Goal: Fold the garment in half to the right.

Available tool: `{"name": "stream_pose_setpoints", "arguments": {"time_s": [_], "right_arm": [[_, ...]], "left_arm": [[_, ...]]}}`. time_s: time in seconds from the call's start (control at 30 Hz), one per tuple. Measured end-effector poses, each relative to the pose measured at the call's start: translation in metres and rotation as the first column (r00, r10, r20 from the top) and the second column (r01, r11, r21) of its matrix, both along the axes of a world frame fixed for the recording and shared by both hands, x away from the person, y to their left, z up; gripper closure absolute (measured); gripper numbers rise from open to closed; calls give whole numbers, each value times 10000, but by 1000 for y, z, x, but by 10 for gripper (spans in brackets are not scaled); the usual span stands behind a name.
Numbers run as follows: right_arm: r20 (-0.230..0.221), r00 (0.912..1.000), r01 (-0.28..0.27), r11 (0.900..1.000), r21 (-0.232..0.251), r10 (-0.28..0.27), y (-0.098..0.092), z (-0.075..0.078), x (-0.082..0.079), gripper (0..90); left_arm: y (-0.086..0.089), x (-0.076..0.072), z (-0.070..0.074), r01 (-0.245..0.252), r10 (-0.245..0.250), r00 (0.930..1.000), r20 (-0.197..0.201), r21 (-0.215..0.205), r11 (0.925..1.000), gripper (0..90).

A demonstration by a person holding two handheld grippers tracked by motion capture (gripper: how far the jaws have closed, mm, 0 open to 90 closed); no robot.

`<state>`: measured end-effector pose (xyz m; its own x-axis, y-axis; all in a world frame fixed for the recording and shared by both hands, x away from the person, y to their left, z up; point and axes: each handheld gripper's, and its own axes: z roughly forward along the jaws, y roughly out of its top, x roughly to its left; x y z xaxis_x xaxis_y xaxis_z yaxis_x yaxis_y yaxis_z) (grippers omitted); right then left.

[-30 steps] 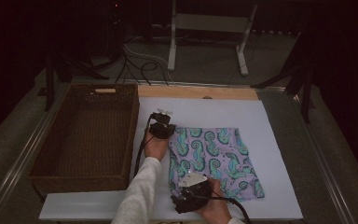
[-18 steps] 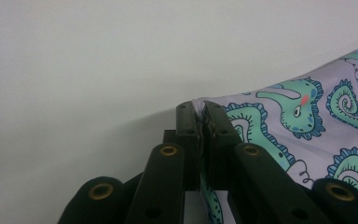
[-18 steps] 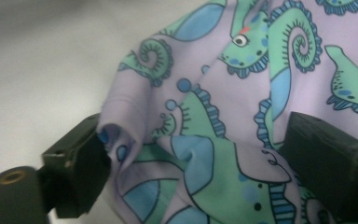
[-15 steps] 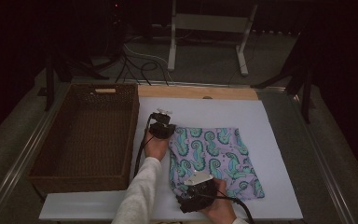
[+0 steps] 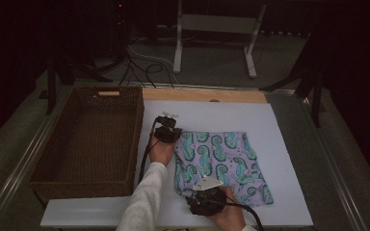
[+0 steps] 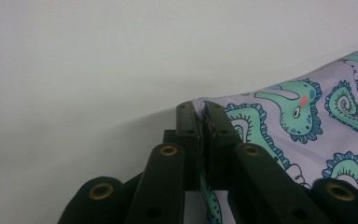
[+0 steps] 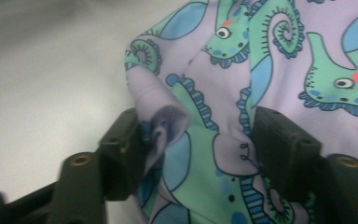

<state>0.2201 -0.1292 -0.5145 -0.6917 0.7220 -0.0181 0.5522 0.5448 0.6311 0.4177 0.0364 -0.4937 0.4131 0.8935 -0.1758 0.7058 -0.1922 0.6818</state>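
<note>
A lilac cloth (image 5: pixel 221 161) printed with green and blue seahorses lies flat on the white table (image 5: pixel 274 125). My left gripper (image 5: pixel 173 134) is at the cloth's far left corner and is shut on it. In the left gripper view the jaws (image 6: pixel 203 123) pinch the cloth's edge (image 6: pixel 279 116). My right gripper (image 5: pixel 193 190) is at the near left corner. Its jaws (image 7: pixel 198 140) have just been closing and stand apart, with a bunched fold of the cloth (image 7: pixel 200 107) between them.
A brown wicker basket (image 5: pixel 136 139) stands at the left of the table, close to my left hand. A wooden strip (image 5: pixel 202 95) runs along the table's far edge. Cables and a metal stand (image 5: pixel 212 29) are on the floor beyond.
My right gripper has shifted slightly at the cloth's near left corner. The left gripper and the cloth have stayed where they were.
</note>
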Motion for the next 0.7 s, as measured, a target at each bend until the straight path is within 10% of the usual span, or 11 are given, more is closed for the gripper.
{"name": "stream_pose_setpoints", "arguments": {"time_s": [0.43, 0.7], "right_arm": [[338, 9991, -252, 9985, -478, 268, 0, 4, -2, 761], [190, 9988, -433, 9984, -369, 440, -4, 4, 2, 795]], "left_arm": [[-1, 0, -1, 0, 0, 10000, -44, 30, 10000, 869], [-1, 1, -2, -43, 43, 10000, -67, 11, 10000, 869]]}}
